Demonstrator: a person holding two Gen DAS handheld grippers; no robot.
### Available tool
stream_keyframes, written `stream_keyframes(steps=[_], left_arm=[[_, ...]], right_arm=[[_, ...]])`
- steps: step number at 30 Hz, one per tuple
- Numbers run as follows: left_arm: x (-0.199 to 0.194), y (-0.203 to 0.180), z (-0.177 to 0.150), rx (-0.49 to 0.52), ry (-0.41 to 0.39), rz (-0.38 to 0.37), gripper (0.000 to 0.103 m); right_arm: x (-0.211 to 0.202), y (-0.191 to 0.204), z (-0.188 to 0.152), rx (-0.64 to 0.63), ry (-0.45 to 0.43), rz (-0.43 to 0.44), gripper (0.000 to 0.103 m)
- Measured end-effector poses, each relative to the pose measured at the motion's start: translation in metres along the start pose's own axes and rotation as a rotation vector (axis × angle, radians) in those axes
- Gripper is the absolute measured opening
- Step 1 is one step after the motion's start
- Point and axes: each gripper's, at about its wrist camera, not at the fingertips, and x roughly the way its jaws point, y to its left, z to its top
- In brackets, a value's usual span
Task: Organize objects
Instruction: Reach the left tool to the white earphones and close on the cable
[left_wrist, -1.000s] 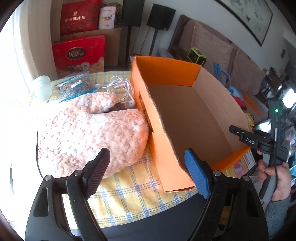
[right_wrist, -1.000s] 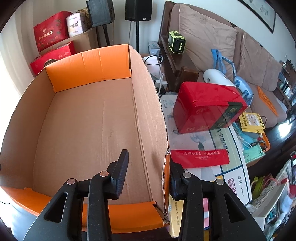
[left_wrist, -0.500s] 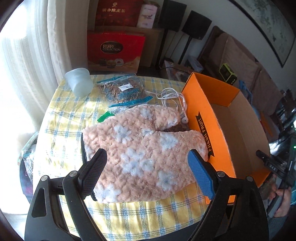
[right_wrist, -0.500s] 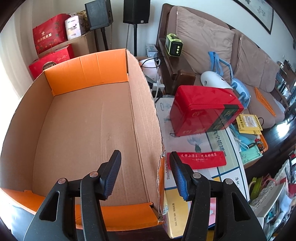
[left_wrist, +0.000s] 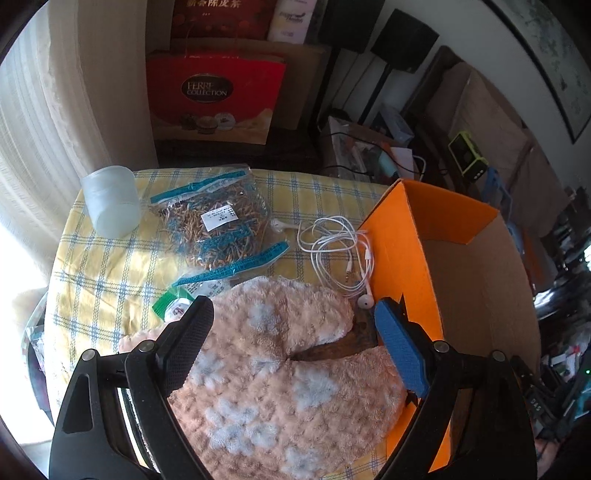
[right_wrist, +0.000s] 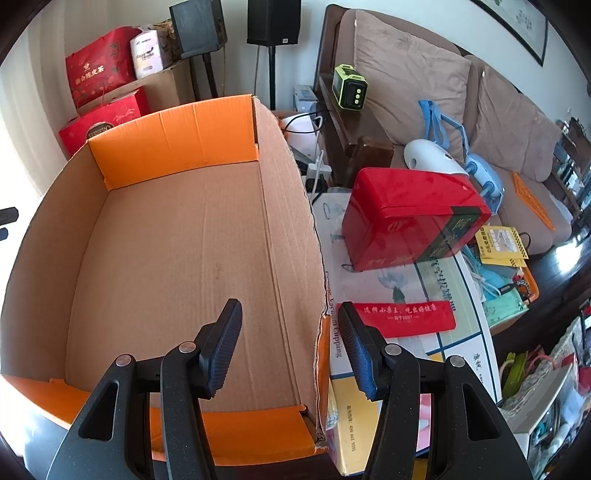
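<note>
Your left tongs (left_wrist: 293, 350) are spread wide over the pink plush slippers (left_wrist: 280, 384) on the checked worktop (left_wrist: 110, 273), pads clear of the plush, nothing held. White earphones (left_wrist: 340, 254) and a bag of dried herbs (left_wrist: 218, 225) lie just beyond the slippers; the orange cardboard box (left_wrist: 399, 243) stands right beside them. Your right tongs (right_wrist: 291, 347) are half open, straddling the box's right wall (right_wrist: 314, 280) without pinching it; box interior bare
</note>
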Motion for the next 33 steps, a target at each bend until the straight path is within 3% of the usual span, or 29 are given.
stream_keyframes(steps=[5, 17, 26, 29, 33], left_arm=[[0.025, -0.013, 0.022, -0.017, 0.036, -0.025, 0.086], [0.077, -0.029, 0.044, 0.017, 0.116, 0.012, 0.062], [0.094, -0.016, 0.053, -0.039, 0.144, -0.093, 0.062], [0.098, -0.004, 0.055, -0.088, 0.149, -0.091, 0.058], [0.102, -0.006, 0.054, -0.081, 0.158, -0.101, 0.058]], right_arm=[[-0.004, -0.001, 0.004, -0.005, -0.007, 0.002, 0.055], [0.000, 0.001, 0.005, -0.023, 0.000, -0.008, 0.055], [0.004, 0.005, 0.005, -0.034, 0.014, -0.006, 0.055], [0.006, 0.005, 0.004, -0.038, 0.014, -0.003, 0.054], [0.010, 0.002, 0.003, -0.036, 0.024, -0.009, 0.051]])
